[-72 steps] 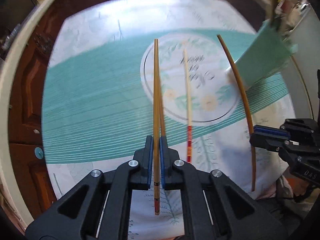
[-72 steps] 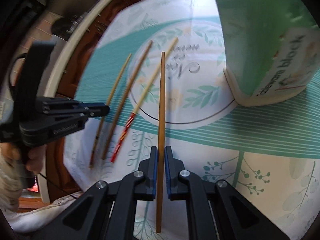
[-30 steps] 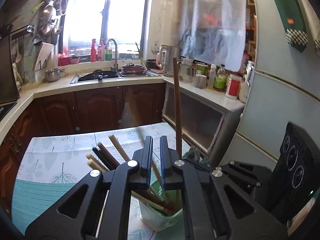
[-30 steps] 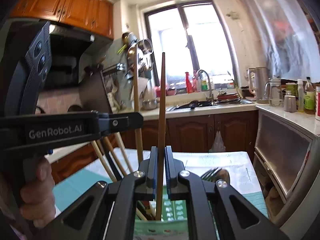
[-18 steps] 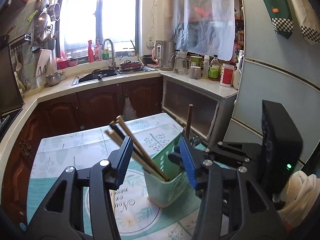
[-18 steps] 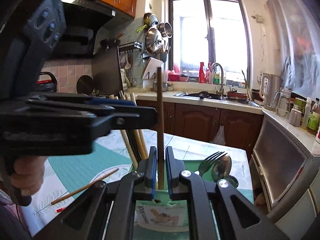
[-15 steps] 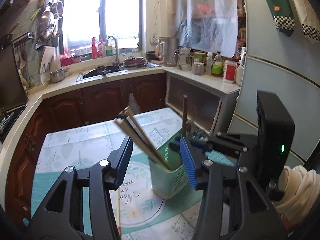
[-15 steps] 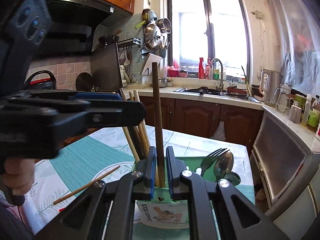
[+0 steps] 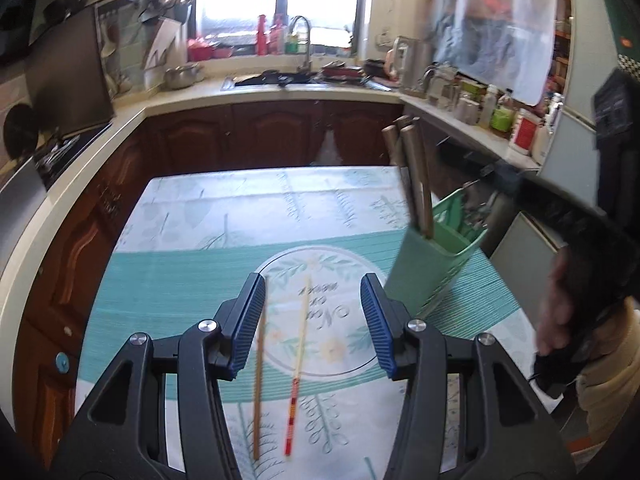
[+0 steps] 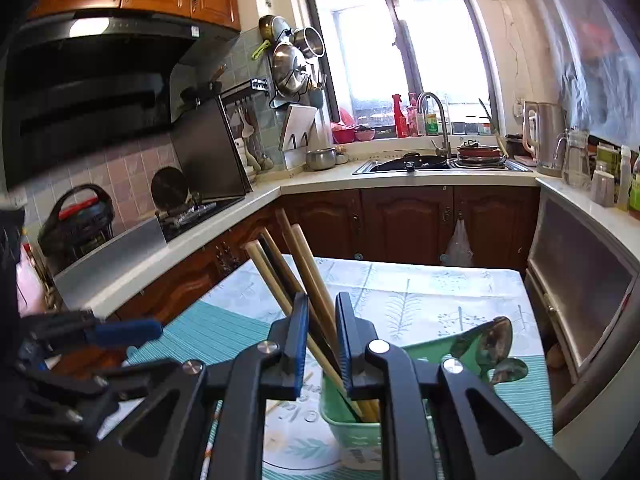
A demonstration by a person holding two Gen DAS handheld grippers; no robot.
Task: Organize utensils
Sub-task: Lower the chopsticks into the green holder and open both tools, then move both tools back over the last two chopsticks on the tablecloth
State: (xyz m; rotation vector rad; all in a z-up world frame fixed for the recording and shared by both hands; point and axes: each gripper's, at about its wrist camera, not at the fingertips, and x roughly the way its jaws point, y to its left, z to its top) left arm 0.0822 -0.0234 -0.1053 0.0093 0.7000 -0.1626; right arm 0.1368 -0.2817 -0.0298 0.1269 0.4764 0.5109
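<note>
Both chopsticks released into the holder (image 10: 352, 420), base hidden; left gripper (image 9: 312, 320) wide, right gripper (image 10: 322, 344) narrowly parting, empty.

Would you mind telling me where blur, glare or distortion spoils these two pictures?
Left wrist view: motion blur smears the green holder and the hand at the right edge; the window is blown out; the counter edges bow from the fisheye. Right wrist view: sharper overall, though the window glares white and the left hand-held gripper is blurred.
</note>
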